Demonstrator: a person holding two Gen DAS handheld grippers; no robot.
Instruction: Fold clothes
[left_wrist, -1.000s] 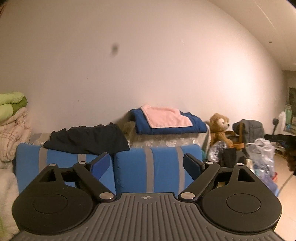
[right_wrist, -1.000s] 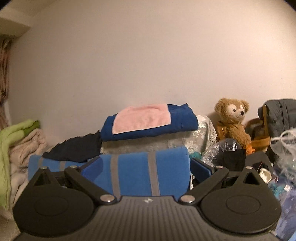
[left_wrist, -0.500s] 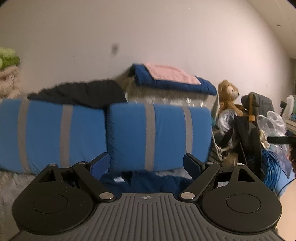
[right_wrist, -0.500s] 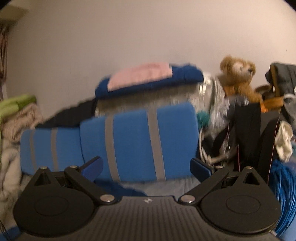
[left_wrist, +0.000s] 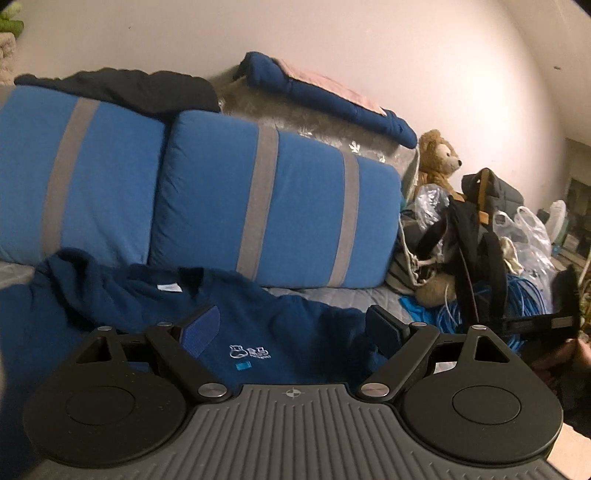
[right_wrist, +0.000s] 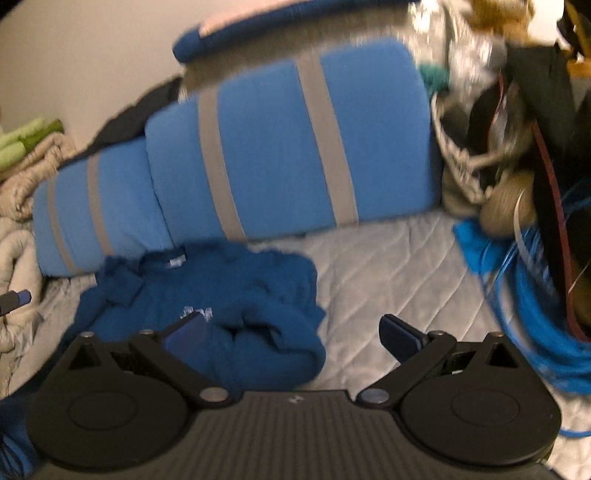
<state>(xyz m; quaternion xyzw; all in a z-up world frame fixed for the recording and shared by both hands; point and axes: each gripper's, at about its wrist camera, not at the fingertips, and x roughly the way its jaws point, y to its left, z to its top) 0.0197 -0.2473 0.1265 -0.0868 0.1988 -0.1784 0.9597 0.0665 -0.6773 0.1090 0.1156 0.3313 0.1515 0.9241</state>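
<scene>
Two hand-held grippers hung wide open above a crumpled navy shirt (left_wrist: 258, 325) on a grey quilted bed (right_wrist: 388, 273).

Left hand-held gripper (left_wrist: 293, 328) had its jaws spread far apart and gripped nothing; the shirt's white logo and collar label lay in the gap between the blue pads. Right hand-held gripper (right_wrist: 295, 332) was equally wide and empty, over the shirt's bunched right edge, though blur hid whether either pad touched cloth. Behind the shirt stood two blue cushions (left_wrist: 273, 206) with grey stripes, and beside them a teddy bear (left_wrist: 439, 158).
</scene>
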